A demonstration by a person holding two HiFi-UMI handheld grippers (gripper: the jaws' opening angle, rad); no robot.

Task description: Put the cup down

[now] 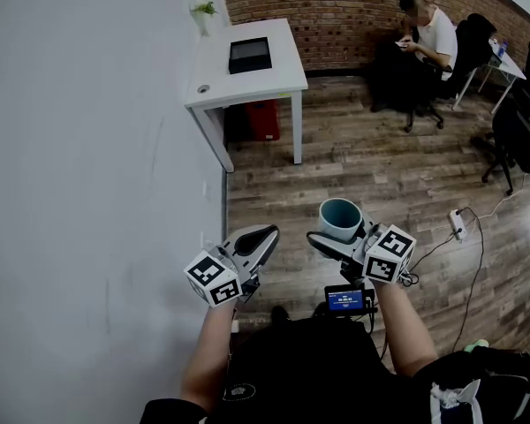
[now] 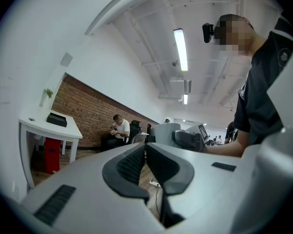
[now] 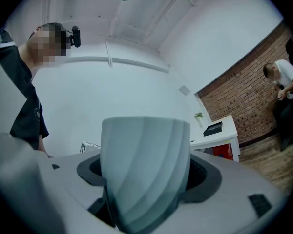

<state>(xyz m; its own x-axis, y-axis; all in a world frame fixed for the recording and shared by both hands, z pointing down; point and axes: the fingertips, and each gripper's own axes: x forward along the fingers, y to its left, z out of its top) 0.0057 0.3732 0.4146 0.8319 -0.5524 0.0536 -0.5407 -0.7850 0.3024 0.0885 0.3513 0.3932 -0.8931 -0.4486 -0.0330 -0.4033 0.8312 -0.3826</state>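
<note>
Two grippers are up in front of the person, and only one has any work. The right gripper [image 1: 337,238] is clamped on the teal cup [image 1: 340,219], a pad on either side of its body. The cup's mouth is turned up at the head camera, with nothing visible inside. It hangs in mid-air with only the wooden floor [image 1: 380,166] well below it. The left gripper [image 1: 267,233] sits near the right gripper's left side, its jaws pressed together on nothing.

Well ahead of the left gripper, slightly to its left, stands a white table [image 1: 274,69] carrying a black box [image 1: 249,55]. That's the likeliest landing spot, I'd judge, though it looks out of reach from here.

How will this cup handle? It looks like glazed ceramic with swirled ridges down the side. I'd expect it to be stiff under the pads, fairly weighty, smooth enough to slide, and breakable if dropped. The hold across the body looks right. Hold it upright and seat the base flat before those jaws part.
</note>
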